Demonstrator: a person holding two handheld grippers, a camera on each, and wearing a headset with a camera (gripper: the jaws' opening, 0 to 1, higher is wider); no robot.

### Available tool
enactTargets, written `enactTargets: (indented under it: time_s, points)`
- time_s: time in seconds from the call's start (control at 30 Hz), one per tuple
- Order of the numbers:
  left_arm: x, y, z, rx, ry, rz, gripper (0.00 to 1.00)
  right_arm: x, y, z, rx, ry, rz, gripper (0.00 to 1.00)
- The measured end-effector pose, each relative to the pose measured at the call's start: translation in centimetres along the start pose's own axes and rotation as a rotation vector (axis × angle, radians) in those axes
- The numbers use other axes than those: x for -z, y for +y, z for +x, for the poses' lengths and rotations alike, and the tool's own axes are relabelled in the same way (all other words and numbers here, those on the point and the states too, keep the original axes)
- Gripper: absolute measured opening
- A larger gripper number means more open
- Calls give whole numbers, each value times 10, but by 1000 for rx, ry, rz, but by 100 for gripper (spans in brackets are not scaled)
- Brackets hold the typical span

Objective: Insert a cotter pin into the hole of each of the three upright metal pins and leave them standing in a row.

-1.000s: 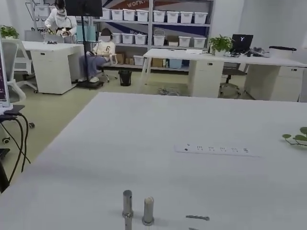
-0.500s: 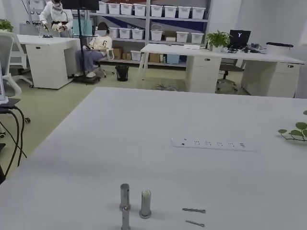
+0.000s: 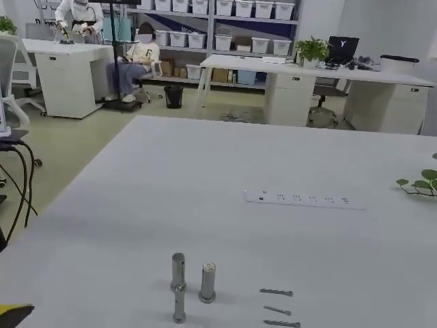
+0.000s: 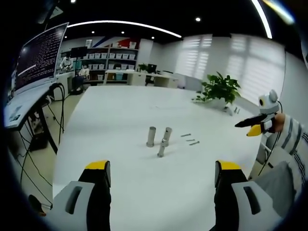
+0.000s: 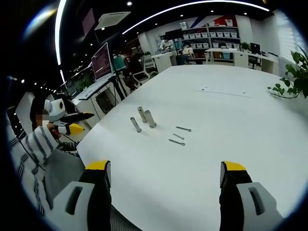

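Note:
Three short metal pins stand close together on the white table: one at the back (image 3: pixel 178 268), one to its right (image 3: pixel 207 281) and one nearest me (image 3: pixel 179 303). Three cotter pins (image 3: pixel 276 292) lie flat to their right. The left gripper view has the upright pins (image 4: pixel 161 150) ahead and the cotter pins (image 4: pixel 191 140) beyond them. My left gripper (image 4: pixel 162 168) is open and holds nothing. My right gripper (image 5: pixel 166 167) is open too, well short of the pins (image 5: pixel 150 119) and cotter pins (image 5: pixel 178 136). A yellow fingertip (image 3: pixel 13 314) pokes in at the head view's bottom left.
A white power strip (image 3: pixel 300 199) lies on the table farther back. A small leafy plant (image 3: pixel 420 183) sits at the right edge. A monitor on a side desk (image 4: pixel 41 55) stands left of the table. People sit at desks far behind.
The head camera has tilted down, bringing the nearest pin and all three cotter pins into the picture. A yellow fingertip has come in at the bottom left. Nothing on the table moved.

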State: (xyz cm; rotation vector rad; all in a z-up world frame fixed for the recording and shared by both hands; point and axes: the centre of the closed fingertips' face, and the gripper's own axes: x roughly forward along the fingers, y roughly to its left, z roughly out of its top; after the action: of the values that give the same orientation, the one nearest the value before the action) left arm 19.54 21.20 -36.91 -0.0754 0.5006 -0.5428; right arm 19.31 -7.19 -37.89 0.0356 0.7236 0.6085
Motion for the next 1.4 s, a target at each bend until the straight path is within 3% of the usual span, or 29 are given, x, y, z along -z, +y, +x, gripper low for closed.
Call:
enactTargets:
  time_s: [0.17, 0.4, 0.63, 0.87, 1.07, 1.4]
  points:
    - [-8, 4, 8, 21, 7, 33, 80, 0, 2, 1, 0, 5, -9, 93]
    - [-16, 4, 25, 59, 9, 75, 76, -1, 3, 0, 3, 8, -10, 93]
    - [-12, 6, 50, 101, 56, 145, 67, 2, 7, 0, -7, 21, -18, 93]
    - [-18, 0, 67, 137, 55, 174, 61, 4, 9, 2, -18, 21, -17, 93]
    - [-14, -2, 78, 168, 87, 198, 48, 7, 8, 4, -22, 34, -17, 92]
    - [-13, -5, 92, 197, 93, 220, 39, 10, 9, 7, -27, 47, -29, 92]
